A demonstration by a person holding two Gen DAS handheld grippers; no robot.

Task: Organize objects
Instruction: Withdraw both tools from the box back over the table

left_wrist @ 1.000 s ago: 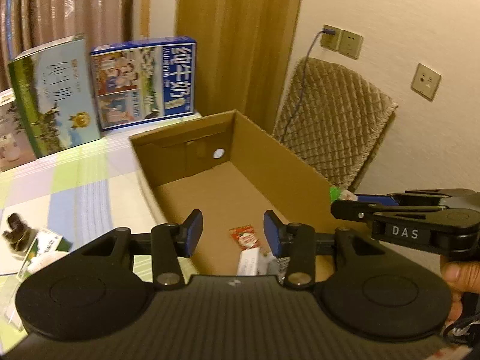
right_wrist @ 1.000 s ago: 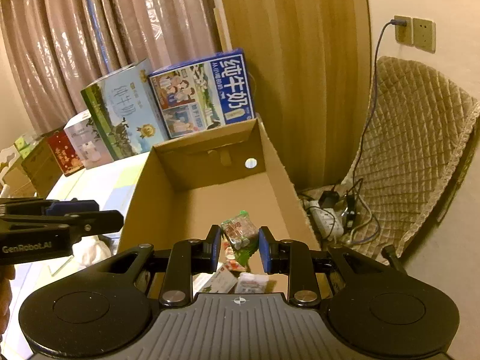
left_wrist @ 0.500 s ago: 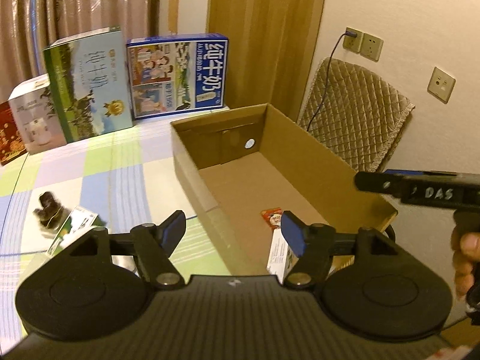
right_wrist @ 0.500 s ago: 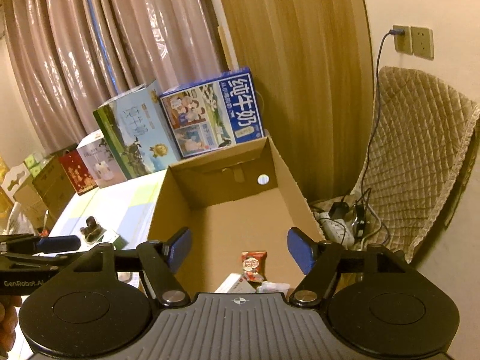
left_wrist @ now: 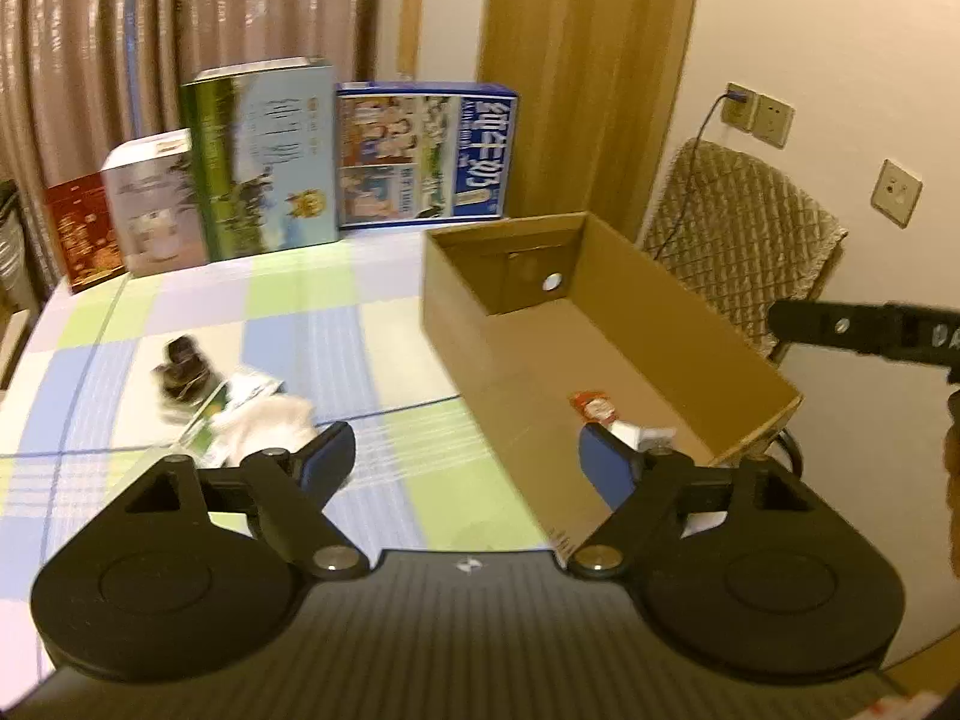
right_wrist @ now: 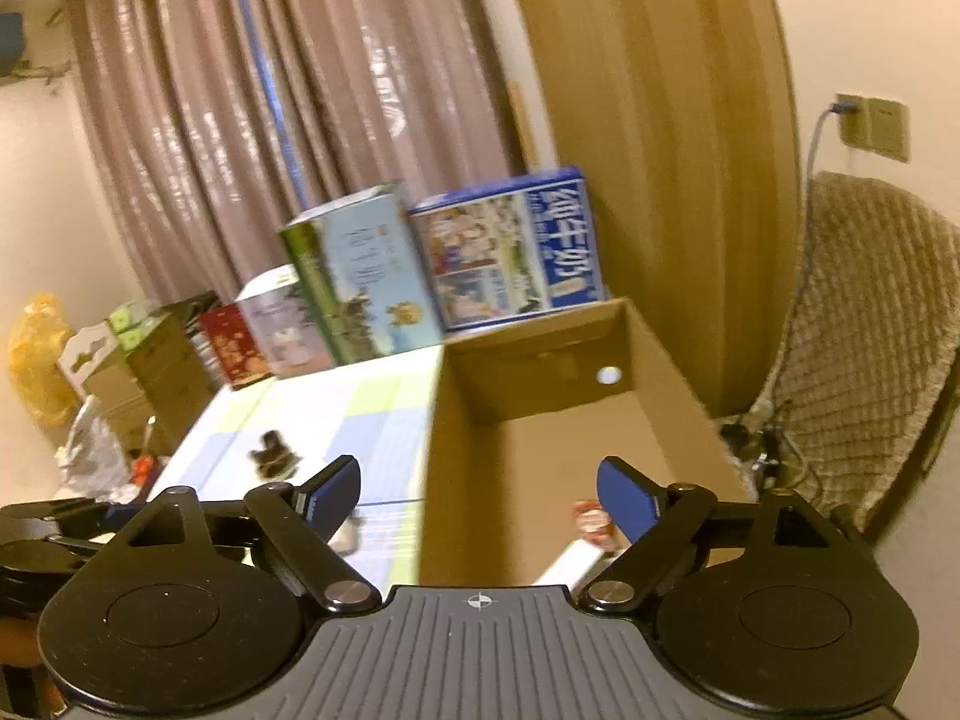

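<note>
A brown cardboard box (left_wrist: 606, 324) holds a red packet (left_wrist: 593, 405) and perhaps a white carton. Both the left gripper (left_wrist: 465, 463) and the right gripper (right_wrist: 478, 492) are spreading, empty.

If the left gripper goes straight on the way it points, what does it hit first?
Probably the cardboard box, its near left wall; the left gripper, jaws opening with nothing between them, points at that edge. Depth is unclear, so it could meet the tablecloth beside it.

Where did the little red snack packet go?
The red snack packet lies on the floor of the cardboard box, near its front end, beside a white packet, in both wrist views.
</note>
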